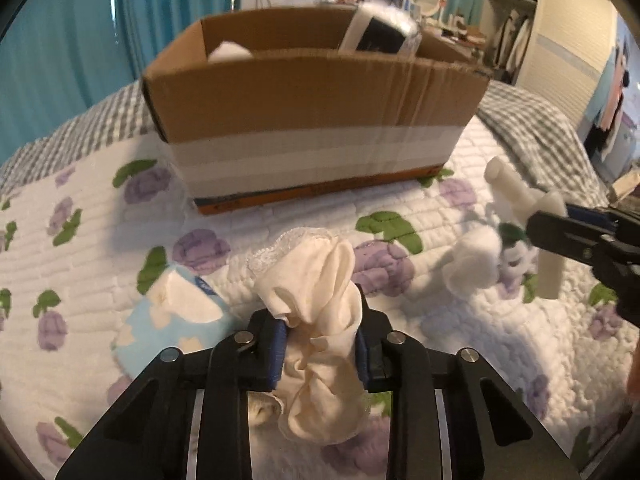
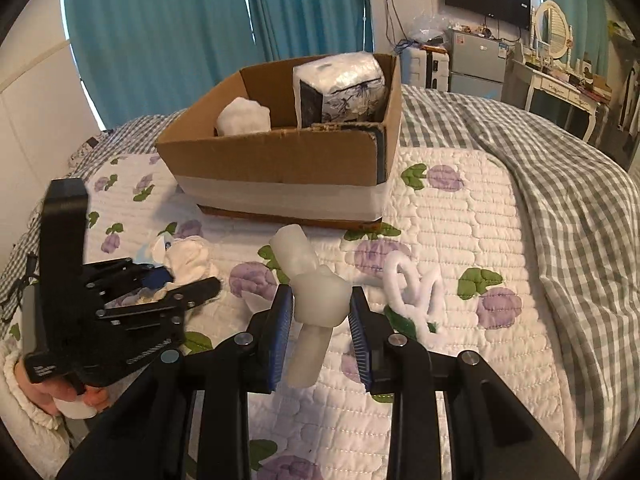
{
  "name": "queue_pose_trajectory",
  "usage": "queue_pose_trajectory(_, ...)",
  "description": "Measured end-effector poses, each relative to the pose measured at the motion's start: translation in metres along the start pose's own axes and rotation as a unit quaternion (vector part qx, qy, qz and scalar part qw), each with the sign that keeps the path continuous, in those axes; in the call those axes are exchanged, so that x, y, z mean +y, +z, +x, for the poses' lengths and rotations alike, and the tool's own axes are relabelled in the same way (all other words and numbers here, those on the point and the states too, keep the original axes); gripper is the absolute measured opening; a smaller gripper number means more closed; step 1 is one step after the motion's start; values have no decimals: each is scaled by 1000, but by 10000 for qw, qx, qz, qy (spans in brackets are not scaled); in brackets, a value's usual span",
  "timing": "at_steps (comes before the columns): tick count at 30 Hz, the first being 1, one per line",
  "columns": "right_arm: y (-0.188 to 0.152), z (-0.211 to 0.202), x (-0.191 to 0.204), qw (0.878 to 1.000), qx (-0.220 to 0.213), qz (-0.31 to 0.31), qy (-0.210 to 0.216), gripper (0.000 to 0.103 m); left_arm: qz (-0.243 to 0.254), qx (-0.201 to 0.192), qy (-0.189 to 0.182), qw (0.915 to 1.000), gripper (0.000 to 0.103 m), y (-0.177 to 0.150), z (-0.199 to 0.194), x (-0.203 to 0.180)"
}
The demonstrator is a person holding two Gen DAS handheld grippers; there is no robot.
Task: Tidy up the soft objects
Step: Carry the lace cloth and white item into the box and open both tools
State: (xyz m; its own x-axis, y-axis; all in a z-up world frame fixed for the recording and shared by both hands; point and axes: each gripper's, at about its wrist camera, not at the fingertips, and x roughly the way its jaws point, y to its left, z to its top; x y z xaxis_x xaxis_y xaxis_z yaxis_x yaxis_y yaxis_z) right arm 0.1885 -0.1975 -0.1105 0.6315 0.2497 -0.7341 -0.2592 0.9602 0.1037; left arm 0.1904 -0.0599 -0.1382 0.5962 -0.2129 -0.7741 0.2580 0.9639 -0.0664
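With the left gripper (image 1: 320, 340) pinching a limp cream cloth (image 1: 316, 320) and the right gripper (image 2: 322, 316) clamped on a white foam piece (image 2: 316, 296), either could snag the cardboard box (image 2: 280, 168) rim and drop onto the bed

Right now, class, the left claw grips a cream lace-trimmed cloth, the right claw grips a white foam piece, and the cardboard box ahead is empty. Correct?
Not quite. The brown cardboard box is not empty: the right wrist view shows a white wad and a plastic-wrapped pack inside. The claw claims hold.

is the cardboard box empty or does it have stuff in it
Not empty: the cardboard box holds a white soft lump and a plastic-wrapped bundle.
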Motion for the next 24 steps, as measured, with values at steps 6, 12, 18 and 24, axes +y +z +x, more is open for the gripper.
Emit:
queue_pose_trajectory(6,6,-45,15,9995,-287,-111,27,28,208,-471,51,9987,27,7,-58,-11)
queue_pose_trajectory(12,28,-111,33,9967,-732,-355,-55,28,211,-1021,-64,9945,27,28,-127,-21)
queue_pose_trajectory(18,54,-168,55,9899,-1253,-667,-64,28,395,-1465,-90,9884,27,48,-182,-31)
queue_pose_trajectory(24,92,-190,69,9842,-1515,-915,72,28,526,-1665,-78,9846,27,70,-197,-27)
